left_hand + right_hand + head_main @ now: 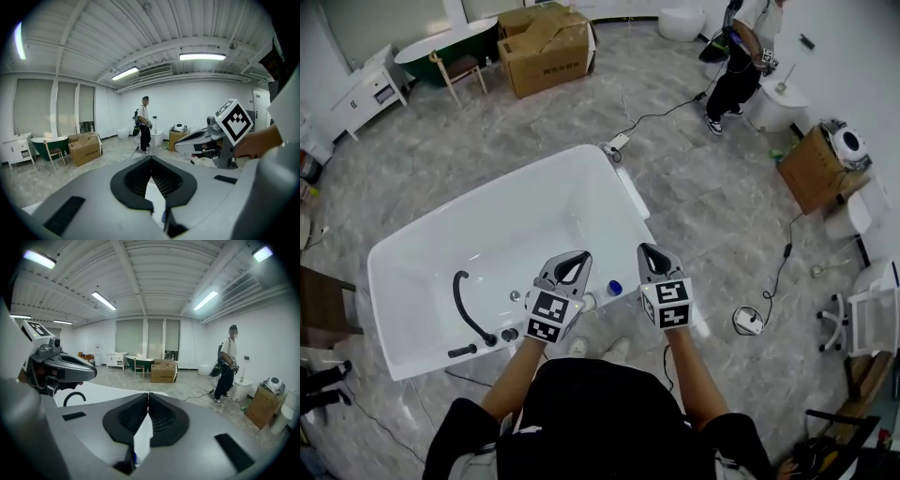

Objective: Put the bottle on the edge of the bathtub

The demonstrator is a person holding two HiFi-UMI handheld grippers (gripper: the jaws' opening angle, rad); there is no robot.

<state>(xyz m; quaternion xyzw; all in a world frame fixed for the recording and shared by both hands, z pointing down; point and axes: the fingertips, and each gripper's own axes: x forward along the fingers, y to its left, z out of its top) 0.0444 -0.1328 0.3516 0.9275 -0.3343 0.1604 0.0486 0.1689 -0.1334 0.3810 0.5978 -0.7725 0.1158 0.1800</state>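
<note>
The small white plastic bottle with a blue cap is lying at the near rim of the white bathtub, cap pointing toward the right gripper. The left gripper is hovering nearer its body. Both grippers are holding their jaws together, empty.

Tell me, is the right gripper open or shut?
Shut. The right gripper has its jaw tips touching each other in its own view, with nothing pinched between them.
</note>
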